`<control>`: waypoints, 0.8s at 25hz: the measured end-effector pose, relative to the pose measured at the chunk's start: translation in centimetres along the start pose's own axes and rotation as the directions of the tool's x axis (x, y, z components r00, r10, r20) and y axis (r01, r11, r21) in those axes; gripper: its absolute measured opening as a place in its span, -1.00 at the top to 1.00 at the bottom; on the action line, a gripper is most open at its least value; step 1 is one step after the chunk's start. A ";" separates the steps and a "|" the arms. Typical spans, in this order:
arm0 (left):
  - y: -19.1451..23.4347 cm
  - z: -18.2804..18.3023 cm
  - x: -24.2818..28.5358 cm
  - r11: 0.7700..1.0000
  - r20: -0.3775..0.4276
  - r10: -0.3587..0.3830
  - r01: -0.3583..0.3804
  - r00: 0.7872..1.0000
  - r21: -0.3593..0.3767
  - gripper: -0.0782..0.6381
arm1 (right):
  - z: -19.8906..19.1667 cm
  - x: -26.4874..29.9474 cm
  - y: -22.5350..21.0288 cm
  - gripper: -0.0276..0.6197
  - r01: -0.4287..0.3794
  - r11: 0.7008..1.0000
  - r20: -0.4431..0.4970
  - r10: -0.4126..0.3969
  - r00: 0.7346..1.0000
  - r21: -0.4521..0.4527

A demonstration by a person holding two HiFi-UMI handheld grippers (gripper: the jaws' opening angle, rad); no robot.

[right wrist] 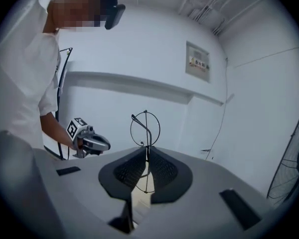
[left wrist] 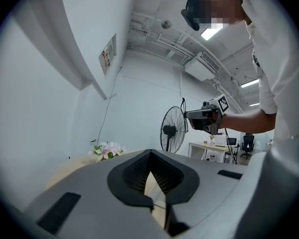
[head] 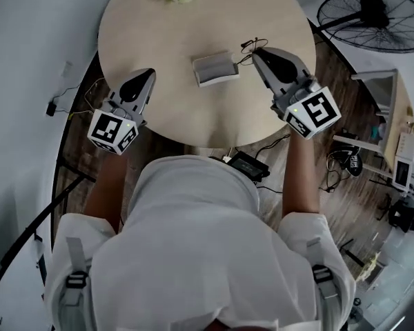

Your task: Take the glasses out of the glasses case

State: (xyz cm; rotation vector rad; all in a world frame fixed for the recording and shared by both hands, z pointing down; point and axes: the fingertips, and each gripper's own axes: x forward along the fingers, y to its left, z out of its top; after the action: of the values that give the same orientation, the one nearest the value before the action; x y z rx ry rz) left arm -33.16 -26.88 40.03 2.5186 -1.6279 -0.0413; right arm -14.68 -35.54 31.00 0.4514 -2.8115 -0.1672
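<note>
Head view, grey glasses case point(head: 215, 68) on round table point(head: 159, 40), right gripper point(head: 258, 52) just beside it, pinching thin wire glasses point(right wrist: 145, 128), left gripper point(head: 150, 72) closed, empty, near the table's edge.

Round wood tbl point(head: 152, 54), floor fan point(head: 374, 18) at right, dark wood flr point(head: 331, 74), white walls point(left wrist: 35, 113).
</note>
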 end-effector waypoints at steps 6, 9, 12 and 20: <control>-6.5 5.4 0.8 0.994 0.043 -0.068 0.064 0.997 0.091 0.74 | 5.8 -12.5 0.6 0.81 0.170 0.974 0.323 -0.211 0.923 0.151; -10.6 7.3 0.3 0.989 0.054 -0.095 0.088 0.994 0.116 0.74 | 6.2 -18.5 2.4 0.81 0.233 0.956 0.387 -0.287 0.876 0.181; -14.8 8.7 -0.5 0.988 0.075 -0.114 0.105 0.991 0.117 0.74 | 5.1 -23.7 4.6 0.81 0.300 0.933 0.413 -0.357 0.838 0.197; -27.3 8.0 -5.1 0.980 0.080 -0.158 0.146 0.984 0.134 0.74 | -1.4 -36.3 12.9 0.81 0.413 0.862 0.385 -0.503 0.774 0.295</control>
State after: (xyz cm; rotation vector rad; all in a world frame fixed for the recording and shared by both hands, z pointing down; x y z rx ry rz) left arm -11.32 -12.06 28.12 2.7731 -1.5103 -0.0706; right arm 15.00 -11.74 24.89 1.3137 -3.1139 -0.1047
